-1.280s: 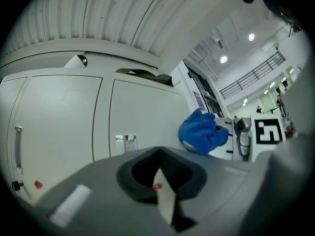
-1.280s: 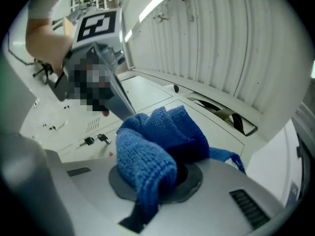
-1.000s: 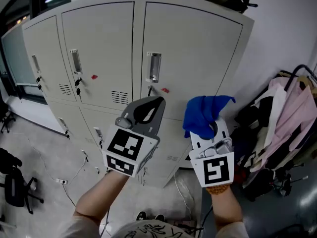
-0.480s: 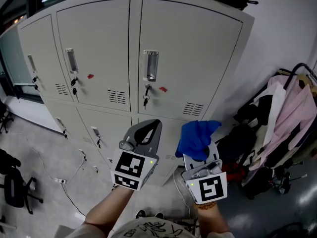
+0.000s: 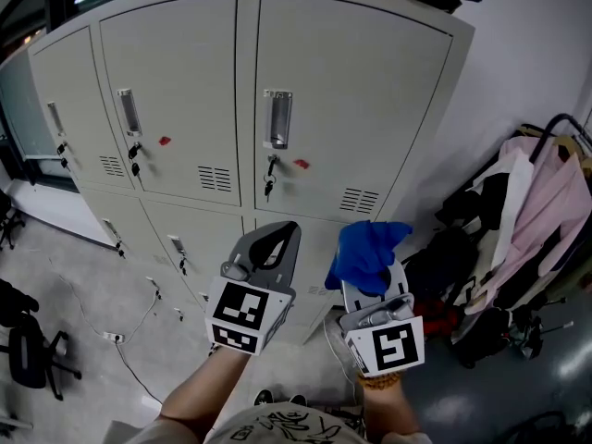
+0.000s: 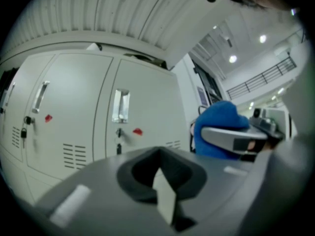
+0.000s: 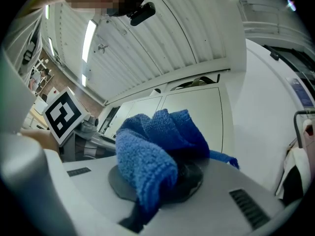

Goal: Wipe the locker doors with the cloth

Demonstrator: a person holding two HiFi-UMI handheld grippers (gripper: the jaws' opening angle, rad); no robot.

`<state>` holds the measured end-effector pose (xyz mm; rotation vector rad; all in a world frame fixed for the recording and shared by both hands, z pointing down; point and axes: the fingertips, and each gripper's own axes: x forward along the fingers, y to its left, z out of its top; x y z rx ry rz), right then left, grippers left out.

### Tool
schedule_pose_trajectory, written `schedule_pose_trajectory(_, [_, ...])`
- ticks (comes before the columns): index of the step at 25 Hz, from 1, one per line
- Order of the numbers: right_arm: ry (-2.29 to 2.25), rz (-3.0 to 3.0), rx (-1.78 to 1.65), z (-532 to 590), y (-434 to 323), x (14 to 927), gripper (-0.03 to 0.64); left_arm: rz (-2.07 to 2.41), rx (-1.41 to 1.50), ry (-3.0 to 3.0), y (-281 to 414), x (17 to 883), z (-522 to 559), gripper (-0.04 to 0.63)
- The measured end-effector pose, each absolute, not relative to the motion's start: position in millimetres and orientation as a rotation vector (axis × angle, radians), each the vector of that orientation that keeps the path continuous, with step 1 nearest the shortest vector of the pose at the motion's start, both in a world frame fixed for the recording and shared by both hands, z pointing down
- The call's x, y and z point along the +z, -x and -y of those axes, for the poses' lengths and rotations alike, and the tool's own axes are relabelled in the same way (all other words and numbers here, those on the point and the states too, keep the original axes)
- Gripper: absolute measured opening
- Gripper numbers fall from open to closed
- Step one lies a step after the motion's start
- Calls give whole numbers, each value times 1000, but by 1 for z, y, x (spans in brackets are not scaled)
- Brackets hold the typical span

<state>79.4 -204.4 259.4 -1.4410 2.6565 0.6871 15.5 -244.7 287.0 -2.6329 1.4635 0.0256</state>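
Now | cloth (image 5: 367, 251): bunched in clamped right gripper (image 5: 372, 277), short of locker doors (image 5: 342, 109) | handling: soft, light, floppy; likely best pinched mid-fold, leaving a loose pad for wiping | left gripper (image 5: 282, 239): jaws together, empty

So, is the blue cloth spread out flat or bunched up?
Bunched up. The blue cloth sits crumpled between the shut jaws of the right gripper, with its folds piled above them.

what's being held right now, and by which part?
Right gripper is shut on the blue cloth, pinching a bunched fold; the rest bulges above the jaws. Left gripper: shut, empty.
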Motion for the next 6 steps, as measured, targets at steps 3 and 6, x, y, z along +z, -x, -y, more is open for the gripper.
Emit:
schedule_pose_trajectory(3, [1432,-2664,674,203,-78,261,34,-1465,30,2638,-16,288,244,3])
schedule_pose_trajectory(6, [1422,-2674,660,202,-76,265,34,-1467,13,2646,-17,289,244,3])
